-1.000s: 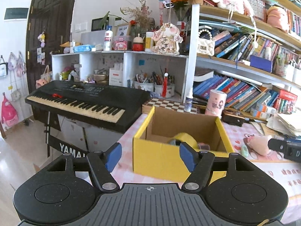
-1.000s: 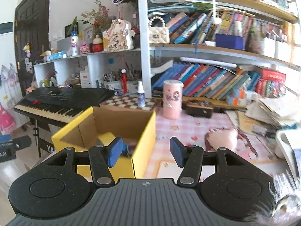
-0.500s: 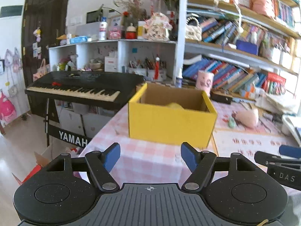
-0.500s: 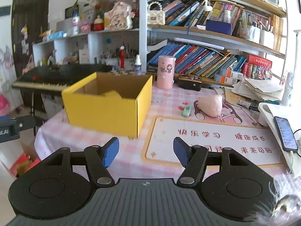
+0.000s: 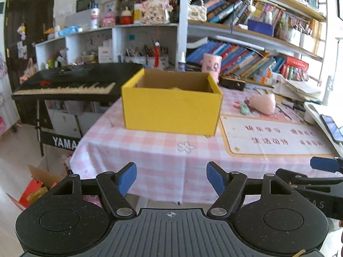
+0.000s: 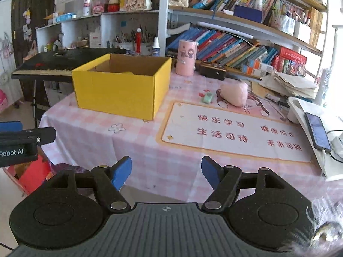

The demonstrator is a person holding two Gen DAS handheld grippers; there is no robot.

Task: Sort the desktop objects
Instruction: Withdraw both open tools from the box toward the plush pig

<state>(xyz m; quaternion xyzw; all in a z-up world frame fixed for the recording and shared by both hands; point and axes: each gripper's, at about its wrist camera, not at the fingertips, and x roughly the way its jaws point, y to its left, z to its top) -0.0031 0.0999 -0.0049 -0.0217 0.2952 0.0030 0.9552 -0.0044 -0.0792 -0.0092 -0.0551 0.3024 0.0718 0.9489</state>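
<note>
- so, starting at my far left: my left gripper [image 5: 171, 177] hangs off the near edge of the table [image 5: 150, 150], its jaws spread wide with nothing between them.
- straight ahead of those jaws, well apart, stands the yellow box [image 5: 171, 111], open at the top; something yellowish shows inside, too hidden to name.
- my right gripper [image 6: 166, 172] also sits short of the near table edge, jaws released and empty.
- from the right view the box [image 6: 120, 92] lies forward and to the left, the learning mat [image 6: 233, 132] lies just ahead.
- beyond the mat's far edge lies the small green object [image 6: 207, 97], forward and a little right of my right jaws; its long axis runs roughly away from me, slightly slanted.
- just beside it, further right, rests the pink pouch [image 6: 234, 93], lying on its side, its narrower end toward the green thing.
- both loose pieces lie right of the box, so i judge my right gripper the nearer one, reaching forward over the mat.
- further right, the phone [image 6: 317, 130] lies on a white tray.
</note>
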